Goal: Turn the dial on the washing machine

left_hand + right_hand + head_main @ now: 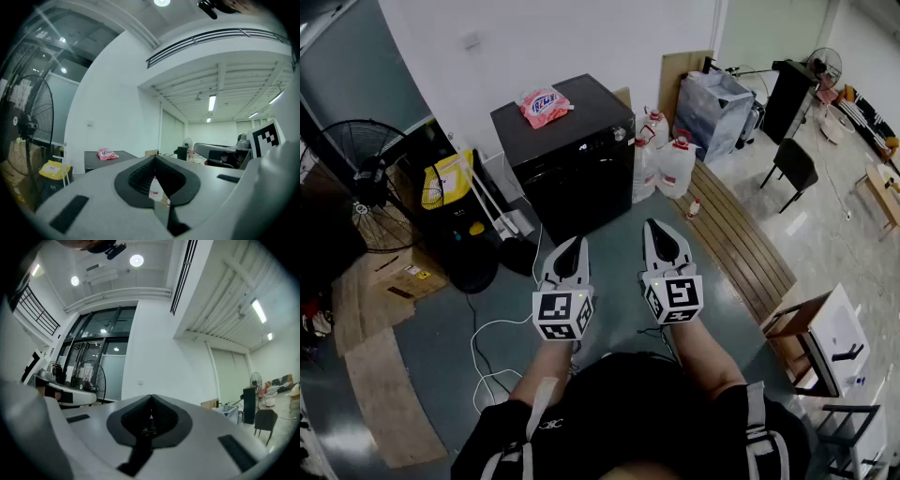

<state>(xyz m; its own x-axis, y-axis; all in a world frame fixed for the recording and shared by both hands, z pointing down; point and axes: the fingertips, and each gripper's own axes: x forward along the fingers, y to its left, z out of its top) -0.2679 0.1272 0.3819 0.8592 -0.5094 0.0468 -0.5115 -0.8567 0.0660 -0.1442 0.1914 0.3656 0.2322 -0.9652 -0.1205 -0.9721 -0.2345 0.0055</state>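
Left gripper [571, 246]: jaws pressed together, nothing between | Right gripper [656, 228]: jaws pressed together, nothing between | Washing machine [572, 159]: ahead, apart from both | Dial [620, 134]: upper right front corner, untouched

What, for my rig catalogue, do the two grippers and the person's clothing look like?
Both the left gripper and right gripper have pale grey shells tapering to a point, with black ribbed pads inside. Each carries a white cube printed with black square markers. The person wears a black short-sleeved top with pale straps.
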